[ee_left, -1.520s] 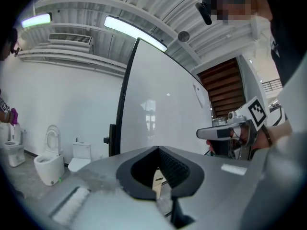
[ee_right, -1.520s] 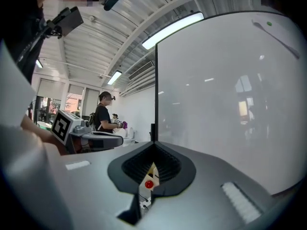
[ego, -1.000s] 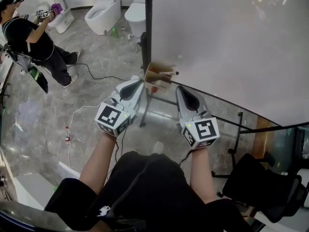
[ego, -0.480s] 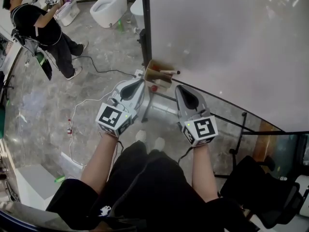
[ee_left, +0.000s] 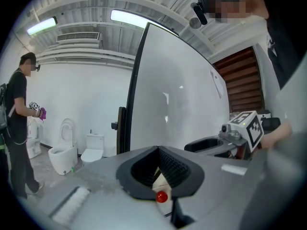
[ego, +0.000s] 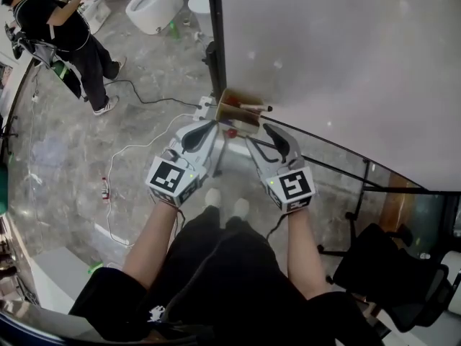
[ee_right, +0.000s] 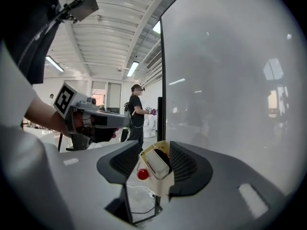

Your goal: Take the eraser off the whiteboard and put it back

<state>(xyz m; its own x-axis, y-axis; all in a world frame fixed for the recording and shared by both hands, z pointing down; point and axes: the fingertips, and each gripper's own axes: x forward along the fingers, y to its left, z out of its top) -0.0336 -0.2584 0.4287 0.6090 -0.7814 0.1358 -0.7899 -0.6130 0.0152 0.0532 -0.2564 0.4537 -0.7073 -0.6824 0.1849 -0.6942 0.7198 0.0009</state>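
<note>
My right claw [ego: 258, 133] has just been opening and grips nothing; my left claw [ego: 212, 124] is clenched. Below the whiteboard [ego: 338, 63], a tray [ego: 229, 109] holds the eraser [ee_right: 156, 163], a white block with a dark side.

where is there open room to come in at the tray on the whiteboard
Open: the blank whiteboard face right of and above the tray, and the floor side left of the black frame post. Crowded: the tray itself, filled by the eraser and a marker, with a red ball just under it.
</note>
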